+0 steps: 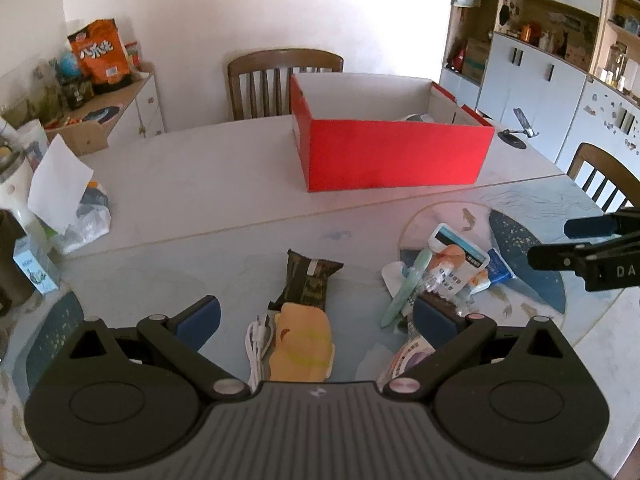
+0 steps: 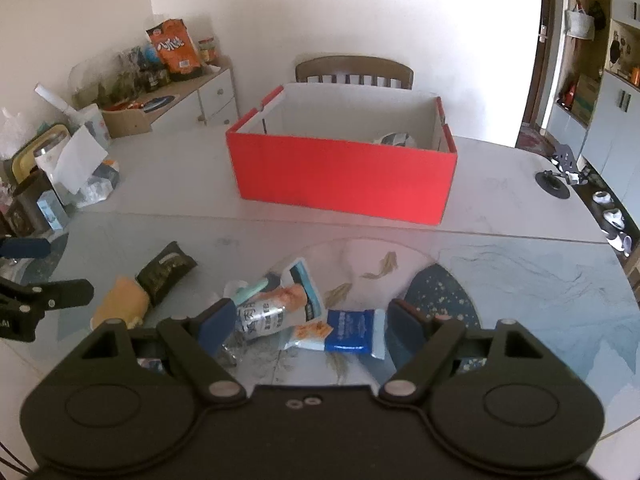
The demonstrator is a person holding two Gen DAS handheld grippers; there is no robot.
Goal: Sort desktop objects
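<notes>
Left tongs [image 1: 316, 320]: open, straddling yellow packet [image 1: 302, 350]; white cable [image 1: 256, 344] may snag.
Right tongs [image 2: 308, 320]: open over overlapping pouches [image 2: 280, 308]; may pinch two.

"DA" on the right tongs [image 1: 550, 242], Chinese characters on orange snack bag [image 1: 101, 53]

White table [image 1: 208, 168] carries a red box [image 1: 394, 150] and scattered snack packets [image 2: 280, 312].
</notes>
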